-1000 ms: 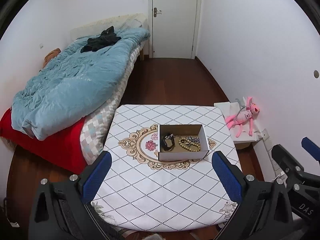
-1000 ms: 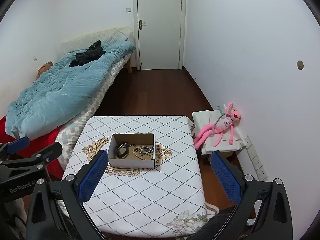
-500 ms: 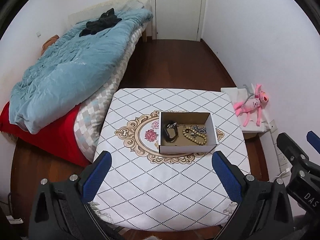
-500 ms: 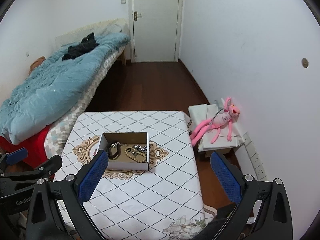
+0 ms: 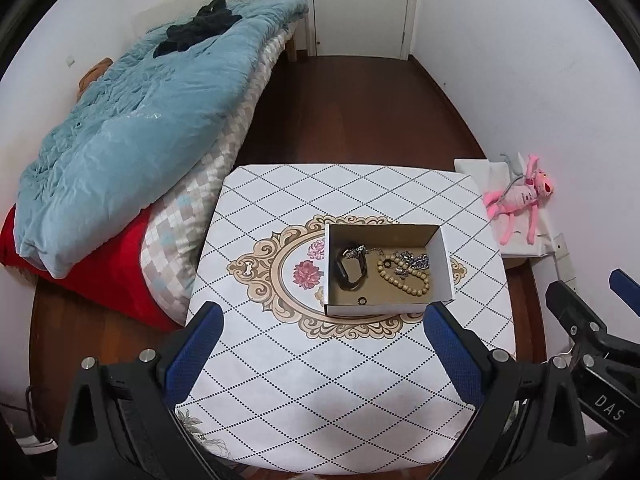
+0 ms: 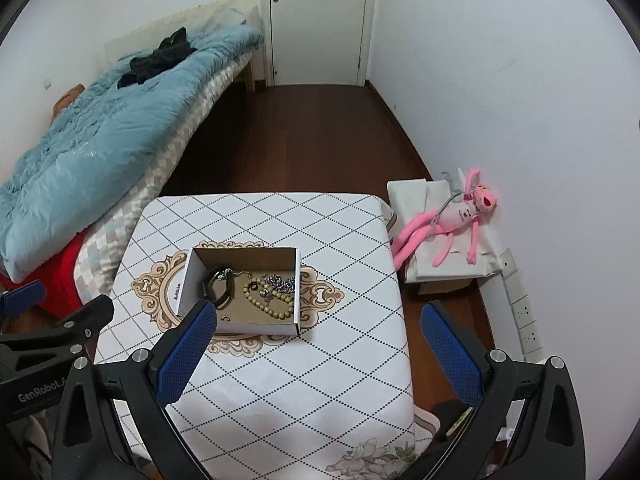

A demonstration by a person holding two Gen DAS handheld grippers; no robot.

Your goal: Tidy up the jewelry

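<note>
A white cardboard box (image 5: 447,264) (image 6: 182,286) sits open on the table's patterned cloth (image 5: 304,364) (image 6: 320,368). Inside lie a black band (image 5: 349,270) (image 6: 216,286), a beige bead bracelet (image 5: 404,280) (image 6: 264,304), a silver chain (image 5: 414,260) (image 6: 282,282) and a small ring (image 5: 362,301). My left gripper (image 5: 320,354) is open and empty, above the near half of the table. My right gripper (image 6: 318,354) is open and empty, to the right of the box; its left finger (image 6: 186,350) overlaps the box's near corner in view.
A bed with a blue duvet (image 5: 132,120) (image 6: 100,140) stands to the left of the table. A pink plush toy (image 5: 520,200) (image 6: 452,216) lies on a white box by the right wall. A closed door (image 6: 320,20) is at the far end.
Both grippers have moved forward and tilted down toward the table, so the box looks larger and nearer. Both stay open and empty.
</note>
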